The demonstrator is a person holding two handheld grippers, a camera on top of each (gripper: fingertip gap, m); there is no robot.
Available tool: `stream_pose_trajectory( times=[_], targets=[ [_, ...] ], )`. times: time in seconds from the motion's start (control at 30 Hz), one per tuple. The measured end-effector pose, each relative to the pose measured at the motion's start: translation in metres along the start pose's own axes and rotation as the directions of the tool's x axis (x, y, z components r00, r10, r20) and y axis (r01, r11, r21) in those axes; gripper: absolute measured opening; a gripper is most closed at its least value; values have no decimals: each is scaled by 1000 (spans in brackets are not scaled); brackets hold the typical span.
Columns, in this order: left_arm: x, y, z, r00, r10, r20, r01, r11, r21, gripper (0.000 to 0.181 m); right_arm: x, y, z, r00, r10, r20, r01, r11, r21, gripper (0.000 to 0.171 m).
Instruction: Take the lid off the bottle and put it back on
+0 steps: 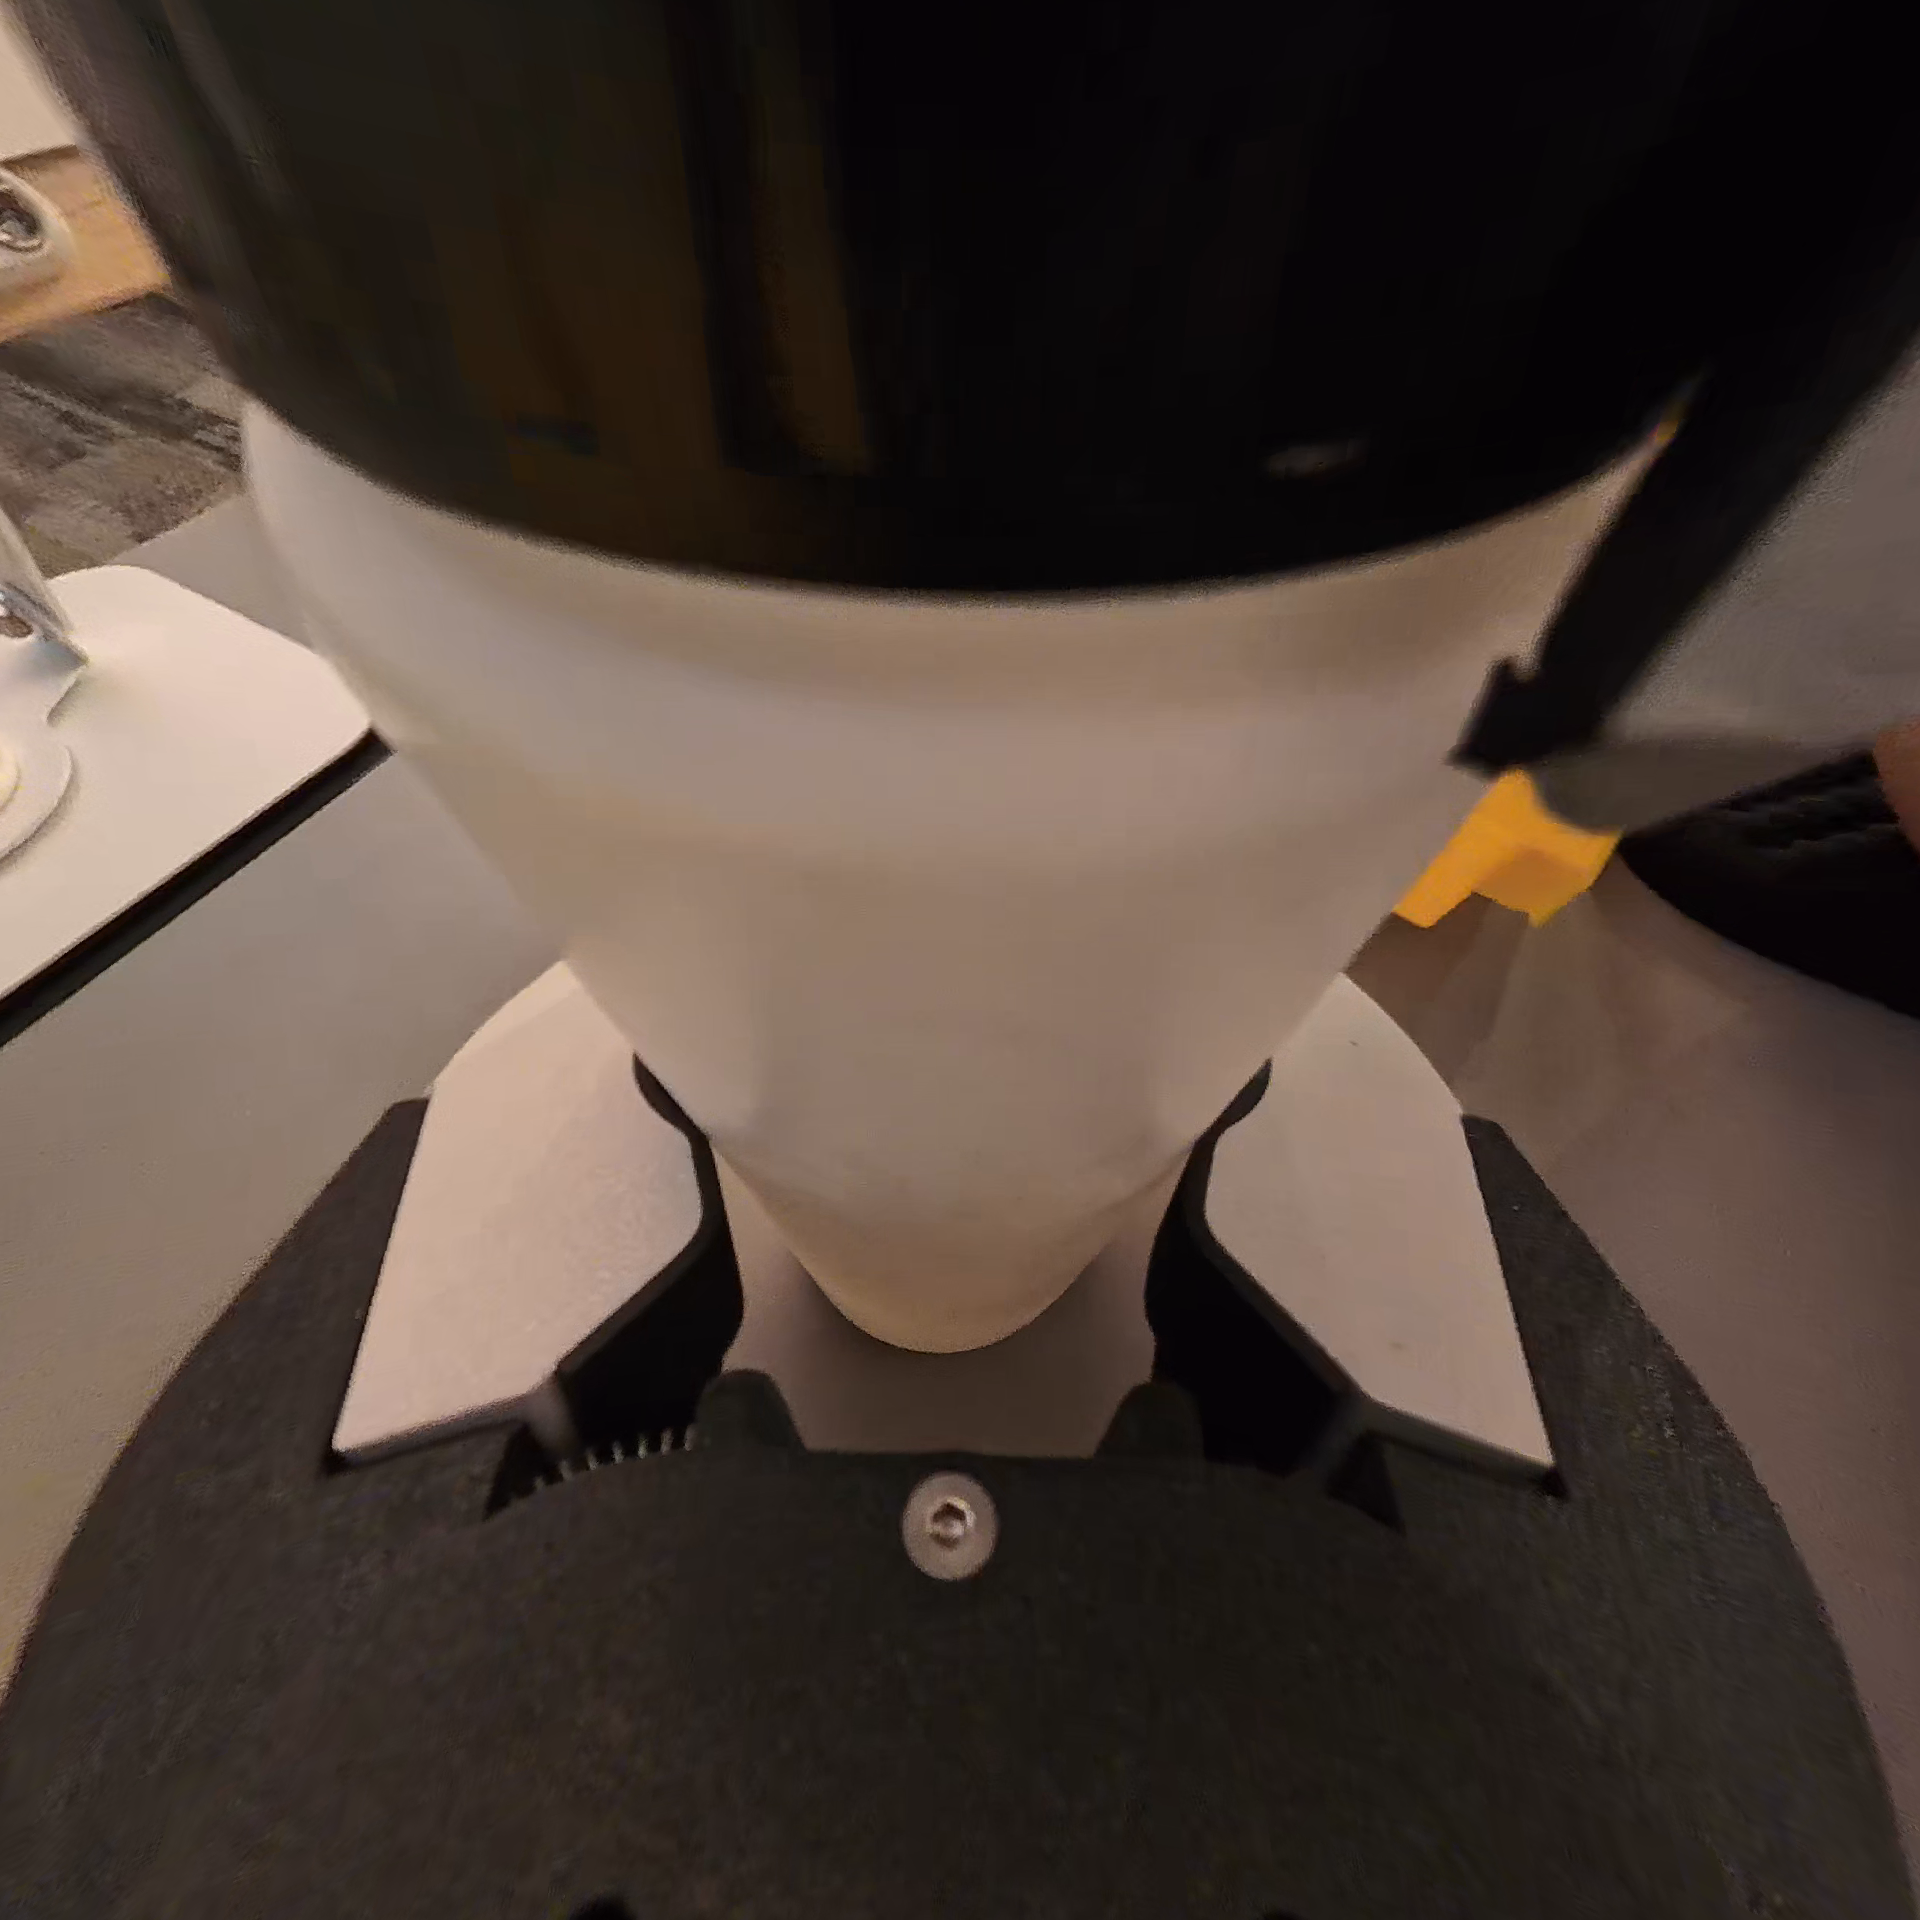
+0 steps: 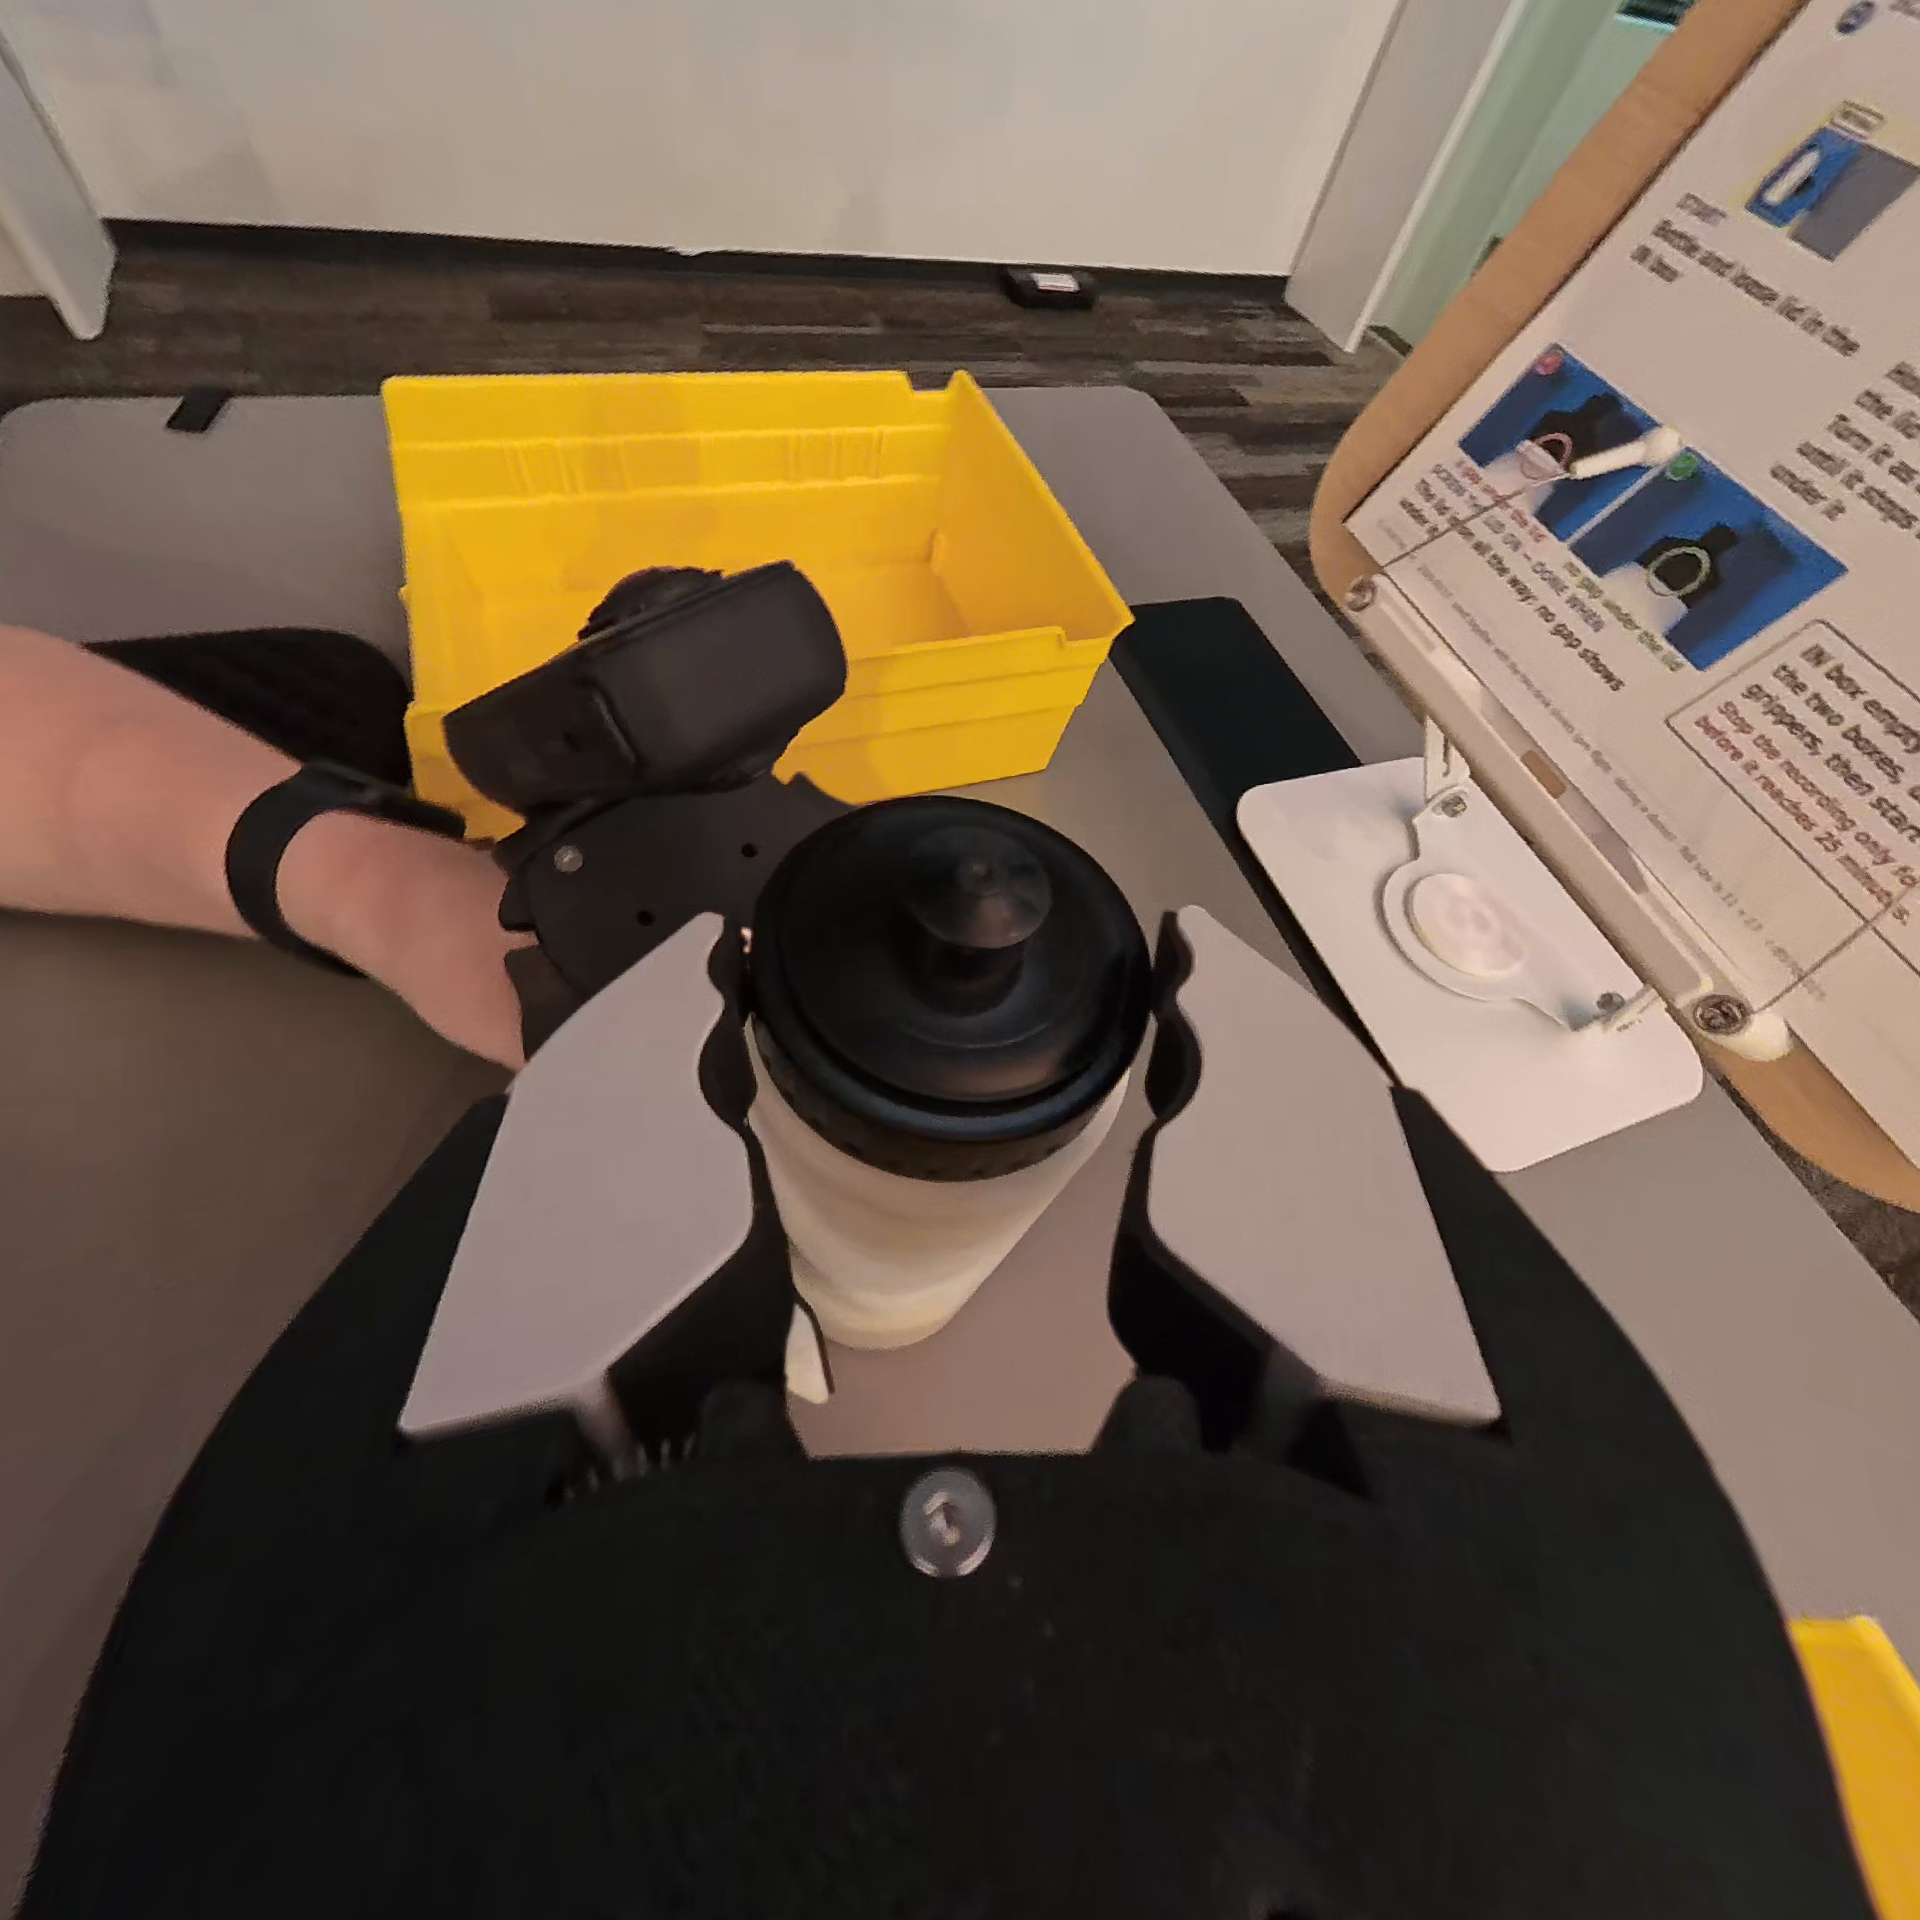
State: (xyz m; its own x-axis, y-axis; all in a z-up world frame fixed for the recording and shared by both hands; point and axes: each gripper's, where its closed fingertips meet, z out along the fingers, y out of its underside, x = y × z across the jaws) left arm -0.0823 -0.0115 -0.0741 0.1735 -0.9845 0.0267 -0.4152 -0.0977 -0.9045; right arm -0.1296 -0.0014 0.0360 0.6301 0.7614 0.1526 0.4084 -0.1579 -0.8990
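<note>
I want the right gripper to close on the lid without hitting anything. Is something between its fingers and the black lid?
Nothing visible is. The right gripper straddles the black lid, a finger on each side. The left gripper holds the white bottle lower down, below the lid.

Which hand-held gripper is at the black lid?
The right hand-held gripper: its fingers flank the lid; the left hand-held gripper clamps the white bottle lower down.

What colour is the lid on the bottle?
Black. The lid sits on the white bottle, clearest in the right wrist view.
</note>
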Motion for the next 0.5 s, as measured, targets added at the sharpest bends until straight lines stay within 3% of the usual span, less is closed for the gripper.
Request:
stream_pose_trajectory(
  times=[0.27, 0.37, 0.5],
  targets=[
    [-12, 1, -5, 996, -71, 53, 71, 997, 4, 99, 12, -7, 13, 944, 112, -312, -104, 994, 41, 76],
    [-10, 2, -4, 998, -51, 35, 51, 999, -16, 100, 10, -5, 11, 970, 49, -236, -50, 999, 0, 76],
    [1, 3, -2, 1000, 7, -20, -8, 999, -43, 100, 1, -5, -2, 996, 85, 20, -86, 995, 40, 82]
  ],
)
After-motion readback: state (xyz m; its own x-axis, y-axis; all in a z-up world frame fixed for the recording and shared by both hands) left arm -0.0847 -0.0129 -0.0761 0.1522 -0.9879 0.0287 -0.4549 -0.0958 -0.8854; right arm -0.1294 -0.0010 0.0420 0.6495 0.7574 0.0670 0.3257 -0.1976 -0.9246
